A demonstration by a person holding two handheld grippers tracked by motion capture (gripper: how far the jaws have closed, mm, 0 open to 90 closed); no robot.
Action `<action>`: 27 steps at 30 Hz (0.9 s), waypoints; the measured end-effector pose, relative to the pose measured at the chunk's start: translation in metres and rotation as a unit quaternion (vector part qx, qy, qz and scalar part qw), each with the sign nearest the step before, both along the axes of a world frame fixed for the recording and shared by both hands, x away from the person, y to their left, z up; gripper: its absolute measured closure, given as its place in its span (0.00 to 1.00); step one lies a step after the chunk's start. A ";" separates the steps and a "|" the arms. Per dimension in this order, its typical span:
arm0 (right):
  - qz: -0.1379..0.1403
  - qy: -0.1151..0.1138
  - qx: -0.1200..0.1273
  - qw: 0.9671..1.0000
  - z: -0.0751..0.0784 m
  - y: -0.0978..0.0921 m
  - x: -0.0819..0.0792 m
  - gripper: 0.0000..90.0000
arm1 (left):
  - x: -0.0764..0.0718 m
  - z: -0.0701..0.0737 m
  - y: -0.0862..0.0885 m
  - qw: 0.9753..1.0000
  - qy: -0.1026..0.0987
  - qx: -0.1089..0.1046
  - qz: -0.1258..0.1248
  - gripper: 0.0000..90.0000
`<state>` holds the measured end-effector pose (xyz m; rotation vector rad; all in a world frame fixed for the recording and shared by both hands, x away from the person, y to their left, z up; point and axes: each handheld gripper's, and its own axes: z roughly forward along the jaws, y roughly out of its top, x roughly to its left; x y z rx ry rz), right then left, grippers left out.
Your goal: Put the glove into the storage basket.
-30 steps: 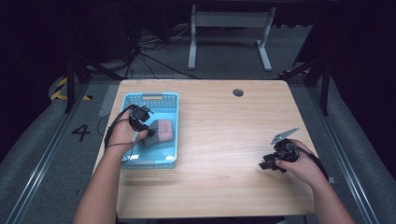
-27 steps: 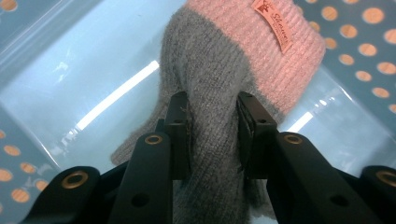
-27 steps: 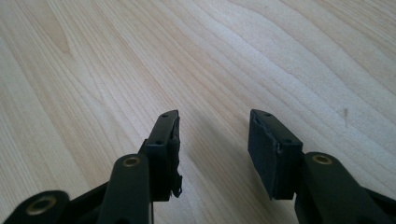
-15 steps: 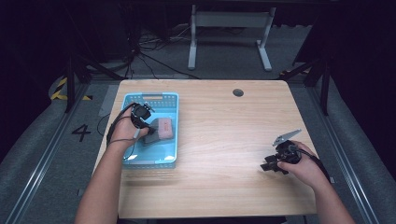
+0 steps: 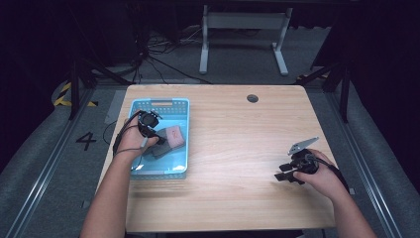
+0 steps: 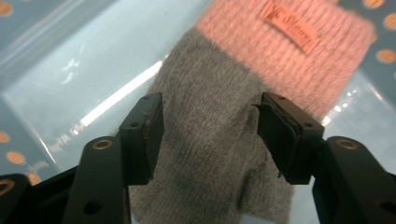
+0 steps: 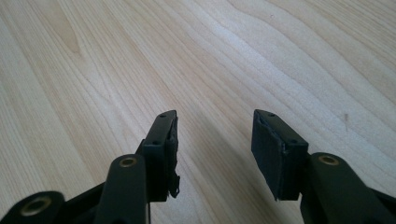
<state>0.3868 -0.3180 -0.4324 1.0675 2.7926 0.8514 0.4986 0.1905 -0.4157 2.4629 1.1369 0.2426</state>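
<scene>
— Where is the grey and pink knitted piece [image 6: 224, 126]?
— It lies inside the blue basket [image 5: 181, 166]. The left claw [image 6: 210, 128] stands wide over its grey part.
— And the right claw [image 7: 215, 149]?
— Wide also, empty, above the bare bench [image 5: 237, 144].

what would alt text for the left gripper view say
The left gripper hangs open over a grey knitted garment with a pink cuff bearing a small label, lying in a light blue plastic basket.

"4" on floor [image 5: 85, 141]
</scene>
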 end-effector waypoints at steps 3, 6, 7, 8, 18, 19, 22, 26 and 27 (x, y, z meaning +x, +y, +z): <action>0.005 -0.001 0.000 1.000 0.000 0.003 0.001 0.58 | -0.006 0.007 -0.002 1.000 -0.011 -0.004 -0.003 0.45; 0.008 -0.002 0.000 1.000 0.001 0.005 0.004 0.58 | -0.013 0.016 -0.007 1.000 -0.026 -0.010 -0.007 0.45; 0.009 -0.003 0.000 1.000 0.001 0.006 0.004 0.58 | -0.017 0.020 -0.008 0.999 -0.030 -0.016 -0.008 0.44; 0.009 -0.003 0.001 1.000 0.002 0.007 0.005 0.58 | -0.021 0.025 -0.010 0.999 -0.034 -0.023 -0.010 0.45; 0.021 -0.004 0.002 1.000 0.003 0.013 0.013 0.58 | -0.064 0.064 -0.029 0.995 -0.064 -0.068 -0.042 0.46; 0.022 -0.003 0.002 1.000 0.003 0.014 0.014 0.58 | -0.069 0.067 -0.032 0.994 -0.062 -0.073 -0.046 0.46; 0.024 -0.004 0.001 1.000 0.004 0.015 0.016 0.58 | -0.083 0.074 -0.042 0.993 -0.066 -0.077 -0.060 0.45; 0.026 -0.003 0.003 1.000 0.004 0.015 0.017 0.58 | -0.102 0.081 -0.057 0.990 -0.071 -0.088 -0.080 0.45; 0.027 -0.003 0.003 1.000 0.004 0.015 0.017 0.58 | -0.105 0.082 -0.059 0.990 -0.070 -0.089 -0.084 0.45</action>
